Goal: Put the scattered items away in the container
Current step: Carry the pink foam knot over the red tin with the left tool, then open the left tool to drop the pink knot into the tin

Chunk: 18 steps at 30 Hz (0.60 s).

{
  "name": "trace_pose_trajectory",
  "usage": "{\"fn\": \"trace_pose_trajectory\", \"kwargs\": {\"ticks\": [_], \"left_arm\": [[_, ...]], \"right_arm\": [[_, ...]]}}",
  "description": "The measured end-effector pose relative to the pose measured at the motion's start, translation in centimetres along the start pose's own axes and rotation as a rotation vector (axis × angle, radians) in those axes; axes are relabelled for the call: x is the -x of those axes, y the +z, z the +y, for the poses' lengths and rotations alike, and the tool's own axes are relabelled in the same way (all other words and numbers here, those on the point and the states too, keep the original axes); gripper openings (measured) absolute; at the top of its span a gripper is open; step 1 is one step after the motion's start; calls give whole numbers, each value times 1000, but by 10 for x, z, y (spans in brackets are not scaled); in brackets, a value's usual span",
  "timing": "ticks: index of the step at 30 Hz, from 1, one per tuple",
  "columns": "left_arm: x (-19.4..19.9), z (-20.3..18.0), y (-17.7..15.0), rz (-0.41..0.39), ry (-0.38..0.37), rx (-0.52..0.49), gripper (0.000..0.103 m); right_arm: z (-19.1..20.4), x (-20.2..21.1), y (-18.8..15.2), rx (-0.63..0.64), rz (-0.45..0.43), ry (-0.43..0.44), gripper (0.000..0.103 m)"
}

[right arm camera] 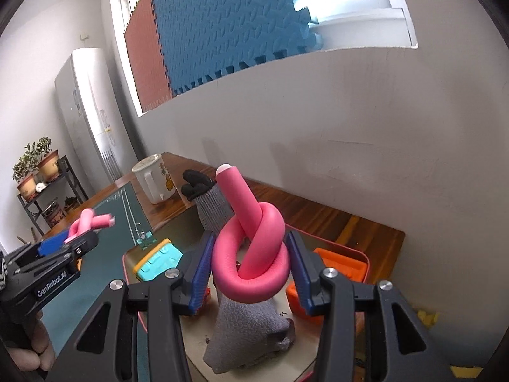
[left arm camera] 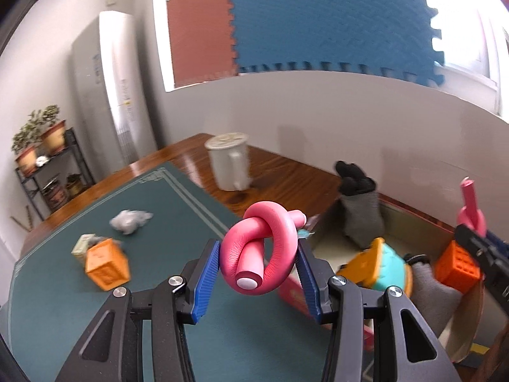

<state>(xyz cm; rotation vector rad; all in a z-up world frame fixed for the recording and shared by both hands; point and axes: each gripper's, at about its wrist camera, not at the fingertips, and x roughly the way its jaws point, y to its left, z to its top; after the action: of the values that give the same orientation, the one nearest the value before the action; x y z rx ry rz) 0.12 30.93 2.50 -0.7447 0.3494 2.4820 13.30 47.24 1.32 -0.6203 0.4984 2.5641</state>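
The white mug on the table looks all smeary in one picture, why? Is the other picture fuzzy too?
Left wrist view: the white mug and orange cube are streaked with motion blur, while the pink knotted tube in the left gripper stays sharp. Right wrist view: the mug looks crisper; the window glares white; walls bend from the fisheye lens.
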Motion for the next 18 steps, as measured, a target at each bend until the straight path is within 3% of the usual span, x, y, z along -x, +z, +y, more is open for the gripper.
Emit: {"fn": "trace_pose_trajectory", "kwargs": {"ticks": [18], "left_arm": [[-21,-50,16,7,-62,-88,49]], "right_arm": [[-12,-19,-6,8,28,-13,50]]}}
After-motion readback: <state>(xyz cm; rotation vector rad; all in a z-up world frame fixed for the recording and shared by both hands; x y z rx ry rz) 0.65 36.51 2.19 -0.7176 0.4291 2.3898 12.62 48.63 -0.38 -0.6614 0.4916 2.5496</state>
